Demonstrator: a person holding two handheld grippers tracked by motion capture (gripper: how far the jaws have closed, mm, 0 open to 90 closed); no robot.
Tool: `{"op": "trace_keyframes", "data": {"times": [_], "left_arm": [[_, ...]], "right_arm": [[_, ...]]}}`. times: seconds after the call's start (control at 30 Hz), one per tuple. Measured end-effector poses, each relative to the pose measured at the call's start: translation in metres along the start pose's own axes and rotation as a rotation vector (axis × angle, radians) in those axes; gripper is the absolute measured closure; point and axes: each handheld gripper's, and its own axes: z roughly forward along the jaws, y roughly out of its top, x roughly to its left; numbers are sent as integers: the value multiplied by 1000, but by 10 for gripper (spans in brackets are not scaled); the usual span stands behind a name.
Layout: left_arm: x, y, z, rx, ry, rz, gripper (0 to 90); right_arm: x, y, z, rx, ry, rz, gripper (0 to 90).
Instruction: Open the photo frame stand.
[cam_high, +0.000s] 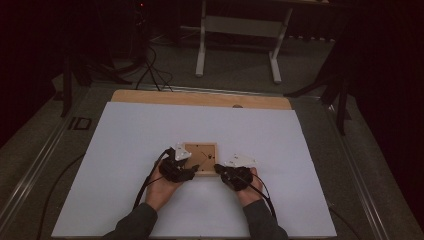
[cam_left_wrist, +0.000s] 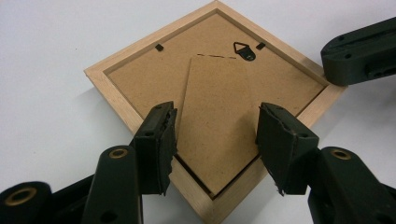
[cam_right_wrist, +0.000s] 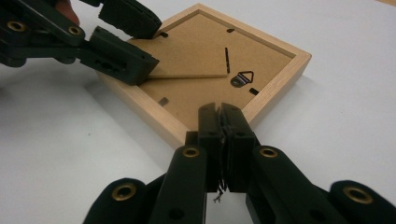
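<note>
A small wooden picture frame (cam_high: 200, 158) lay face down near the middle of the white table cover (cam_high: 125, 150), its brown backing board (cam_left_wrist: 154, 79) uppermost and a black hanging hook (cam_left_wrist: 244, 50) showing near one edge. In the high view the frame sat square to the table, its sides running along and across it; being close to square, it had no marked long axis. In each gripper view it appeared as a diamond, one corner toward the camera. The fold-out stand flap (cam_left_wrist: 217, 126), a long narrow panel of the same board, ran from beside the hook toward the corner nearest the left gripper (cam_left_wrist: 217, 140). That gripper's jaws stood apart, one on either side of the flap, with a gap visible between each pad and the flap's edges, so nothing was gripped. The right gripper (cam_right_wrist: 223, 116) had its jaws pressed together with nothing between them; their joined tips rested at the inner edge of the frame's near rail, just beside the hook (cam_right_wrist: 242, 78). In the high view the left gripper (cam_high: 176, 167) sat over the frame's left side and the right gripper (cam_high: 231, 172) at its near right corner.
</note>
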Motion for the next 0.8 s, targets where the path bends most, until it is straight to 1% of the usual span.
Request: {"op": "trace_keyframes", "data": {"times": [0.17, 0.27, 0.33, 0.5, 0.7, 0.8], "left_arm": [[-1, 3, 3, 21, -2, 5, 484], [-1, 8, 5, 50, 4, 3, 480], [-1, 10, 5, 67, -1, 11, 497], [0, 12, 5, 74, -5, 21, 510], [1, 15, 4, 83, -14, 18, 511], [1, 18, 3, 90, -8, 27, 511]], "right_arm": [[0, 0, 0, 1, 3, 1, 872], [0, 0, 0, 1, 3, 1, 872], [0, 0, 0, -1, 1, -3, 873], [0, 0, 0, 1, 1, -2, 880], [-1, 0, 0, -1, 3, -1, 882], [-1, 0, 0, -1, 3, -2, 882]]}}
